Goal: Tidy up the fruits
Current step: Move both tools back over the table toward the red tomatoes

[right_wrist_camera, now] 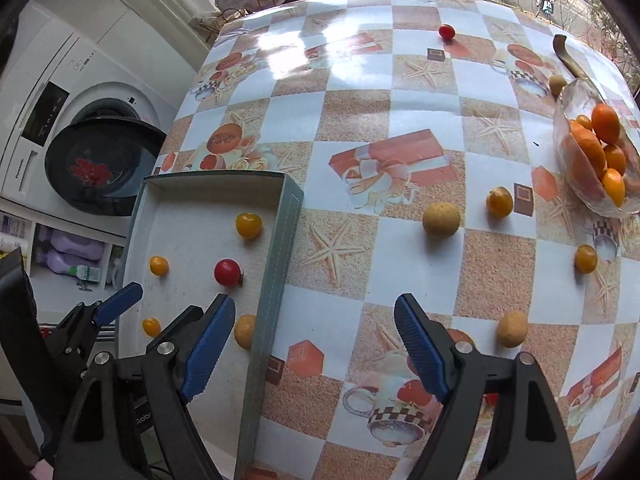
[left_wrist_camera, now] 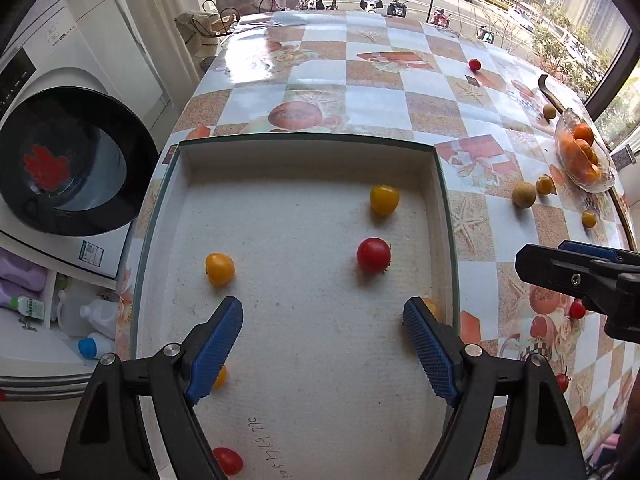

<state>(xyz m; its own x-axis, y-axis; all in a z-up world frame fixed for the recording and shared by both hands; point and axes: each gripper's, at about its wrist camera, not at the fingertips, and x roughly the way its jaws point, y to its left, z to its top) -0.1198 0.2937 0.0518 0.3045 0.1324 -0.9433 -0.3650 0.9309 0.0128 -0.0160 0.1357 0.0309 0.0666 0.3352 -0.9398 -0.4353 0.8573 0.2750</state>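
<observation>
A shallow white-lined box (left_wrist_camera: 304, 138) lies at the table's left side. In it are two yellow tomatoes (left_wrist_camera: 384, 199) (left_wrist_camera: 219, 268), a red tomato (left_wrist_camera: 373, 254), another red one (left_wrist_camera: 228, 460) near the bottom edge, and a longan (right_wrist_camera: 245, 331) by the right wall. My left gripper (left_wrist_camera: 322, 312) hangs open over the box floor, holding nothing. My right gripper (right_wrist_camera: 314, 304) is open and empty, straddling the box's right wall (right_wrist_camera: 276, 272). Loose on the cloth are two longans (right_wrist_camera: 441, 219) (right_wrist_camera: 512, 329), two yellow tomatoes (right_wrist_camera: 499, 201) (right_wrist_camera: 585, 258) and a far red tomato (right_wrist_camera: 447, 31).
A glass bowl (right_wrist_camera: 580, 92) of small oranges stands at the table's right edge, with a curved brown strip (right_wrist_camera: 564, 54) behind it. Left of the table are a washing machine (left_wrist_camera: 68, 160) with a dark round door and a shelf of bottles (left_wrist_camera: 92, 320). A window runs behind.
</observation>
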